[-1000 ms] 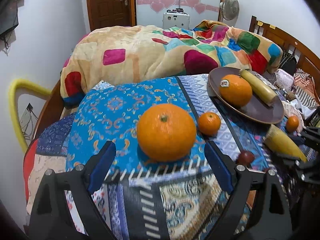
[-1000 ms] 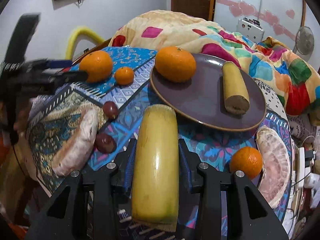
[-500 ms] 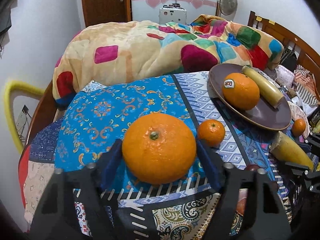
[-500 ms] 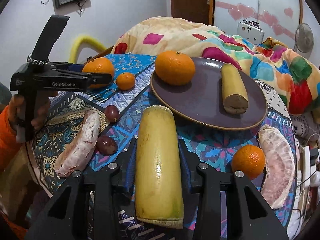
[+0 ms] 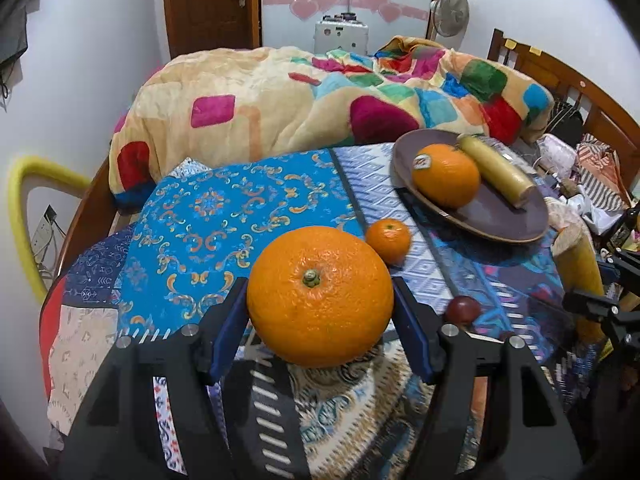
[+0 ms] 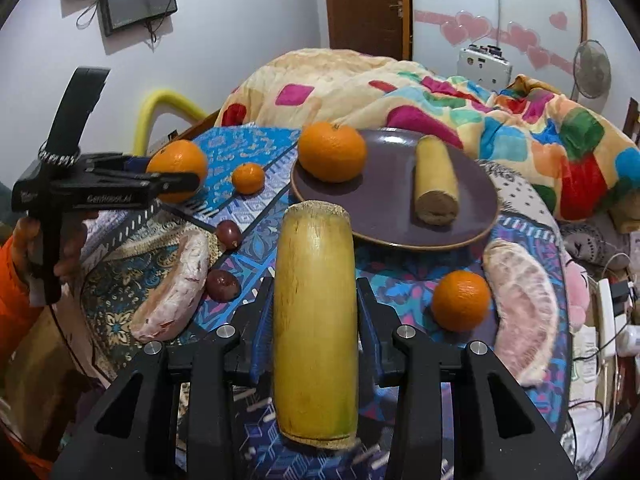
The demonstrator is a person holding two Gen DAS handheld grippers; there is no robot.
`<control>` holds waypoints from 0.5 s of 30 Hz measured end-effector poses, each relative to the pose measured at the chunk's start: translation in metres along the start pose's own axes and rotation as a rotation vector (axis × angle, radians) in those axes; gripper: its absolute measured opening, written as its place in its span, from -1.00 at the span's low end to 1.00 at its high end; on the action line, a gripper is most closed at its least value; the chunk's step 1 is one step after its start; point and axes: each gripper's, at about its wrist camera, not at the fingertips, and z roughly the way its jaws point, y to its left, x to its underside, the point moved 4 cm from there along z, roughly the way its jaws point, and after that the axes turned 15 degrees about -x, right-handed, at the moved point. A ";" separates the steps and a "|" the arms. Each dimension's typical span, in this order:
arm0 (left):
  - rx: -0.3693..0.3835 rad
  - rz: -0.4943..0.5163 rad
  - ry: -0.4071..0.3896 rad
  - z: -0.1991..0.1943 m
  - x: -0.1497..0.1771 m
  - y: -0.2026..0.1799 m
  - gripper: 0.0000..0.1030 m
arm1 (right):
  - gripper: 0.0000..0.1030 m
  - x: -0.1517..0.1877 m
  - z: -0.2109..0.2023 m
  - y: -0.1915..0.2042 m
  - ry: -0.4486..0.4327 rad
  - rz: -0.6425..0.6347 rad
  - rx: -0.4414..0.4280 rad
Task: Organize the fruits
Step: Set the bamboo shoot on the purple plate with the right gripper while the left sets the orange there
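My left gripper (image 5: 320,286) is shut on a large orange (image 5: 320,296), its blue pads pressing both sides just above the patterned cloth. In the right wrist view the same gripper (image 6: 176,184) holds that orange (image 6: 176,160) at the table's left. My right gripper (image 6: 315,284) is shut on a yellow cut cane piece (image 6: 316,320) that points toward the brown plate (image 6: 384,216). The plate carries another orange (image 6: 332,152) and a second cane piece (image 6: 436,180). A small tangerine (image 5: 388,240) lies just beyond the held orange.
Two dark grapes (image 6: 229,234) (image 6: 222,285), two peeled pomelo segments (image 6: 172,292) (image 6: 524,312) and a tangerine (image 6: 460,300) lie on the round table. A bed with a colourful quilt (image 5: 320,100) stands behind it. A hand (image 6: 28,240) with an orange sleeve grips the left tool.
The left jaws have closed in from wide apart onto the large orange, which now fills the gap. The right gripper keeps its hold on the cane piece, slightly raised.
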 end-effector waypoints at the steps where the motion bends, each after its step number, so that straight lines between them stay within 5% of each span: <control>1: 0.000 -0.002 -0.011 -0.006 -0.001 -0.001 0.32 | -0.32 0.000 -0.003 0.001 -0.006 -0.001 0.004; 15: 0.034 0.022 -0.118 -0.062 -0.017 -0.031 0.32 | -0.32 -0.013 -0.063 -0.001 -0.134 -0.004 0.060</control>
